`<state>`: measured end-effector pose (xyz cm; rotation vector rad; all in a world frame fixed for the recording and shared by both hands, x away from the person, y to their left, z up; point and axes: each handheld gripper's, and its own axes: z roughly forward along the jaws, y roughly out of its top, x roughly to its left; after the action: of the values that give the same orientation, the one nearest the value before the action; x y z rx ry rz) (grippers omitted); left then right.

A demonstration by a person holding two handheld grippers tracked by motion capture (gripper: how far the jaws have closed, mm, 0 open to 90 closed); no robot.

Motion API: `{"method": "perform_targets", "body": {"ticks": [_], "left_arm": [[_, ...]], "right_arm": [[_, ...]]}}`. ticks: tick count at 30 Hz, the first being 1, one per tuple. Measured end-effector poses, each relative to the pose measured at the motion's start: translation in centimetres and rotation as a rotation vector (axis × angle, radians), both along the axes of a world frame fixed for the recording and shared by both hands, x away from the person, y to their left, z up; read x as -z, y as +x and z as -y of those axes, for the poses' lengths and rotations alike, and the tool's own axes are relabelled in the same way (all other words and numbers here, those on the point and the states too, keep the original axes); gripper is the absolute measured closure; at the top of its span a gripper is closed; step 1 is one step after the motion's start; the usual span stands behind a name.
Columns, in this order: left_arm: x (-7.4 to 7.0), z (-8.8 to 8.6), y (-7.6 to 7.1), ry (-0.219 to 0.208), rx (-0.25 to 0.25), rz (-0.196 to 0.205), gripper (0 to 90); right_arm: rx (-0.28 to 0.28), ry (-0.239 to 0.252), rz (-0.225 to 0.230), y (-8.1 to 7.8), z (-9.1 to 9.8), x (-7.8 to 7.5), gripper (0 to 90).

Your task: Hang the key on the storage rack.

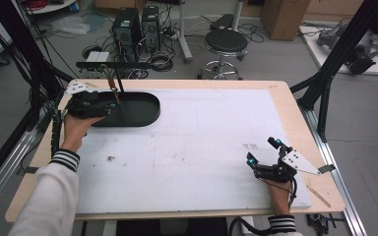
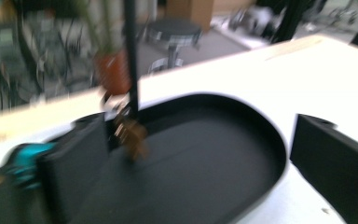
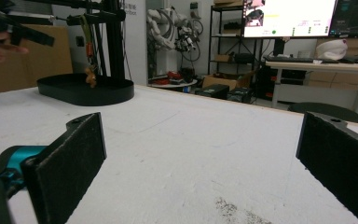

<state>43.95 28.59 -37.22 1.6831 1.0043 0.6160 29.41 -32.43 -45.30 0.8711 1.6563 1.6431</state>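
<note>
Nearest, the right gripper (image 1: 263,153) rests open-jawed on the bench (image 1: 187,147), well away from the black tray (image 1: 142,110). The left gripper (image 1: 109,104) gapes empty above that tray; the small brass keys (image 2: 129,133) dangle from the stand's post (image 2: 130,51) over it. Withdraw slowly, avoiding the post.

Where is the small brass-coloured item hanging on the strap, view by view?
High view: small brass-coloured hanging item upper left, beside the left gripper.
Left gripper view: left of centre, blurred.
Right gripper view: far upper left.
Shared landmark: black oval tray with its black upright post.
</note>
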Motion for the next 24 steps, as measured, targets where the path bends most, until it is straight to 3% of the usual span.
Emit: {"method": "perform_targets", "body": {"ticks": [1, 2, 3, 4, 8, 9, 12, 13, 14, 18, 24], "left_arm": [[-0.1, 0.0, -0.8, 0.0, 0.017, 0.039, 3.4], [-0.2, -0.2, -2.2, -0.035, 0.078, 0.096, 1.7], [-0.2, -0.2, -2.2, -0.035, 0.078, 0.096, 1.7], [-0.3, -0.3, -3.1, -0.049, 0.109, 0.129, 1.7], [0.0, -0.2, -6.3, -0.031, 0.154, 0.186, 1.7], [0.0, -0.2, -6.3, -0.031, 0.154, 0.186, 1.7], [0.5, -0.2, -8.9, -0.058, 0.206, 0.208, 1.7], [0.5, -0.2, -8.9, -0.058, 0.206, 0.208, 1.7], [1.0, -0.1, -10.1, -0.042, 0.218, 0.205, 1.7], [1.9, -0.2, -11.6, -0.044, 0.225, 0.209, 1.7], [3.7, -0.3, -13.7, -0.114, 0.229, 0.219, 1.7]], "right_arm": [[0.0, 0.0, 0.0, 0.0, 0.0, 0.0, 0.4], [0.0, 0.0, 0.002, 0.0, 0.0, 0.0, 0.3], [0.0, 0.0, 0.002, 0.0, 0.0, 0.0, 0.3], [0.0, 0.001, 0.002, 0.0, 0.0, 0.0, 0.4], [0.001, 0.001, -0.002, 0.1, 0.0, 0.0, 0.4], [0.0, 0.001, -0.001, 0.1, 0.0, 0.0, 0.4], [0.002, 0.0, 0.0, 0.0, 0.0, 0.0, 0.3], [0.0, 0.0, 0.002, 0.0, 0.0, 0.0, 0.4], [0.0, 0.001, 0.0, 0.0, 0.0, 0.0, 0.4], [0.001, 0.003, 0.001, 0.0, 0.0, 0.0, 0.4], [0.009, -0.003, 0.008, -0.1, 0.0, 0.0, 0.3]]}}
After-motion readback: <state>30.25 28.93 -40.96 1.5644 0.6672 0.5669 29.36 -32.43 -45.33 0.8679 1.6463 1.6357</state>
